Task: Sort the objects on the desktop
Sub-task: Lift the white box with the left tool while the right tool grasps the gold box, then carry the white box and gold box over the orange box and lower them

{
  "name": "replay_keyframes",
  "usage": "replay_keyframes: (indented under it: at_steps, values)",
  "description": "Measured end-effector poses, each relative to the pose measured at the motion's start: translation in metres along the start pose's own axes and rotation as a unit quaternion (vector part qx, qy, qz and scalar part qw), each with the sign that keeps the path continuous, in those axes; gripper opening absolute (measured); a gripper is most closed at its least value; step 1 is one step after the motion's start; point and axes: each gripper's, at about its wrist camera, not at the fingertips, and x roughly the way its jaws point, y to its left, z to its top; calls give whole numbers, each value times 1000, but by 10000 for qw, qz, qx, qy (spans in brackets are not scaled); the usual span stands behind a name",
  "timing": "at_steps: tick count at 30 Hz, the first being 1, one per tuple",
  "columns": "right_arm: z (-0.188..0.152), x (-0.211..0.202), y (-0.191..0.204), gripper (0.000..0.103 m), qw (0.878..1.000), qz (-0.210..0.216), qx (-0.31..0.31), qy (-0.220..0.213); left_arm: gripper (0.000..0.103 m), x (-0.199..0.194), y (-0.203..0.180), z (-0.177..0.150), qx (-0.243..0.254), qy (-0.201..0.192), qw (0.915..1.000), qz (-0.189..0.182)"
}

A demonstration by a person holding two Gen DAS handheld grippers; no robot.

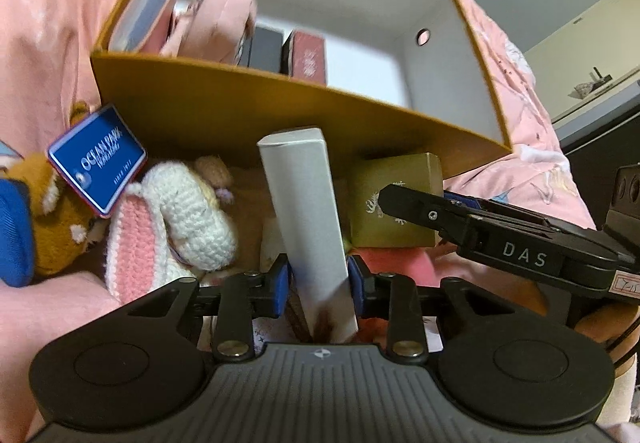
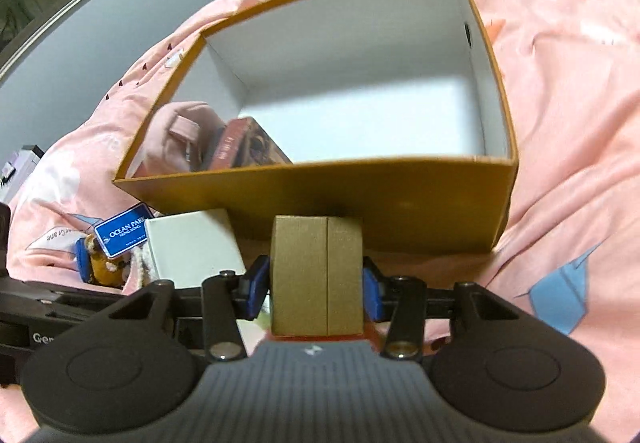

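Left gripper (image 1: 318, 285) pinched a tall silver box (image 1: 306, 203); right gripper (image 2: 316, 289) pinched a gold box (image 2: 316, 275). Both were just before the open orange storage box (image 2: 360, 199) on pink bedding (image 2: 580, 103).

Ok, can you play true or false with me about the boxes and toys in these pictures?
1. The left hand-held gripper holds a tall white box. True.
2. The right hand-held gripper is empty. False: it is shut on a small gold box.
3. The big orange box has nothing in it. False: a pink bag and a red box lie inside.
4. A blue Ocean Park tag sits by a brown plush toy. True.
5. The crocheted toy is green. False: it is white and pink.
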Motion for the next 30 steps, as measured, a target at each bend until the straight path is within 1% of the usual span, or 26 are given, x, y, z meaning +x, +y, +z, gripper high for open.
replay_keyframes:
  at_steps: [2, 3, 5, 8, 11, 17, 20, 24, 30]
  values:
    - [0, -2, 7, 49, 9999, -81, -71, -5, 33, -8, -4, -1, 112, -119, 9999, 8]
    - [1, -3, 3, 49, 9999, -130, -84, 1, 33, -11, -4, -1, 156, -162, 9997, 16]
    - [7, 8, 18, 49, 9993, -302, -215, -16, 33, -18, -9, -2, 267, -277, 9992, 52]
    - [5, -2, 28, 49, 9969, -589, -503, -97, 33, -30, -15, -2, 446, -509, 9976, 121]
    - [7, -7, 36, 49, 9953, -739, -617, -142, 33, -43, -23, 0, 660, -845, 9938, 292]
    - [9, -21, 47, 49, 9902, -1057, -883, -226, 33, -63, -29, 10, 777, -1197, 9891, 353]
    - [11, -33, 47, 49, 9899, -1069, -889, -284, 33, -79, -31, 15, 846, -1343, 9865, 401]
    - [15, -44, 52, 49, 9886, -1087, -967, -386, 33, -92, -43, 27, 983, -1397, 9841, 478]
    - [28, -72, 57, 48, 9880, -883, -979, -807, 33, -98, -65, 46, 1313, -1442, 9790, 598]
